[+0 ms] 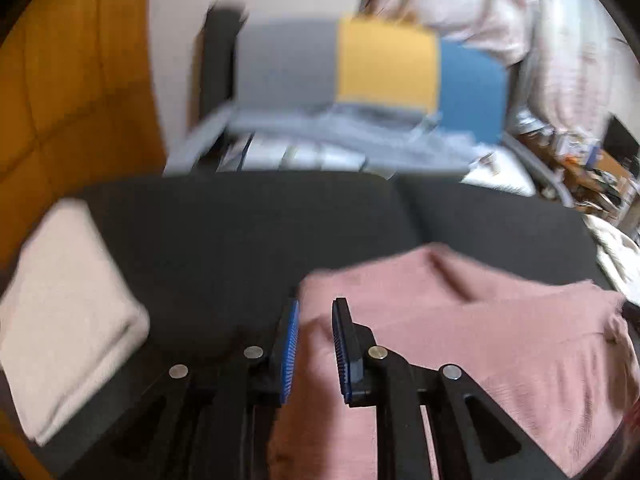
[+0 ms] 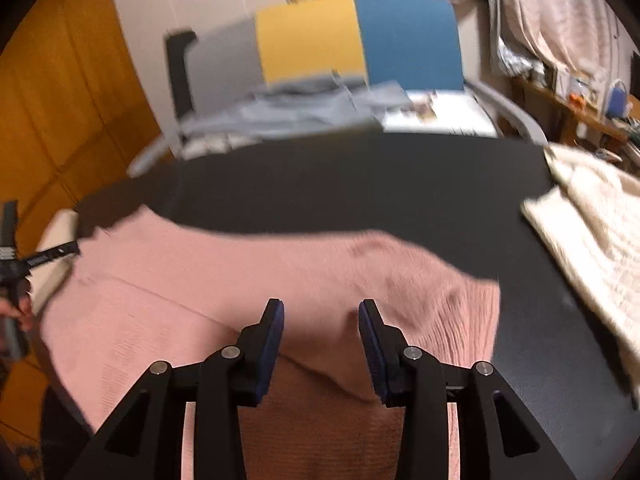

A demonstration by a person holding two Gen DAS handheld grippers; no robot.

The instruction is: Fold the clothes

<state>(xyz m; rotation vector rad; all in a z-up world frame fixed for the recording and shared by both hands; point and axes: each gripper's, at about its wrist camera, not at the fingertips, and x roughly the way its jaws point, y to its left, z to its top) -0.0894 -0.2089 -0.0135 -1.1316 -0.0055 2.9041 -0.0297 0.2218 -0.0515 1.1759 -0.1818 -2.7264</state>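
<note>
Left gripper [image 1: 316, 312] narrowly parted around the pink garment [image 1: 500, 344] edge; right gripper [image 2: 321, 312] gapes empty above it; only the right view shows the left tool beside the garment.

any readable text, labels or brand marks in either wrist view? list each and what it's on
None readable.
Left gripper: pale marks along one finger in the right wrist view, too small and blurred to read.
Shelf clutter: too blurred to tell any labels.
Pink garment, cream garment: no print visible.
</note>
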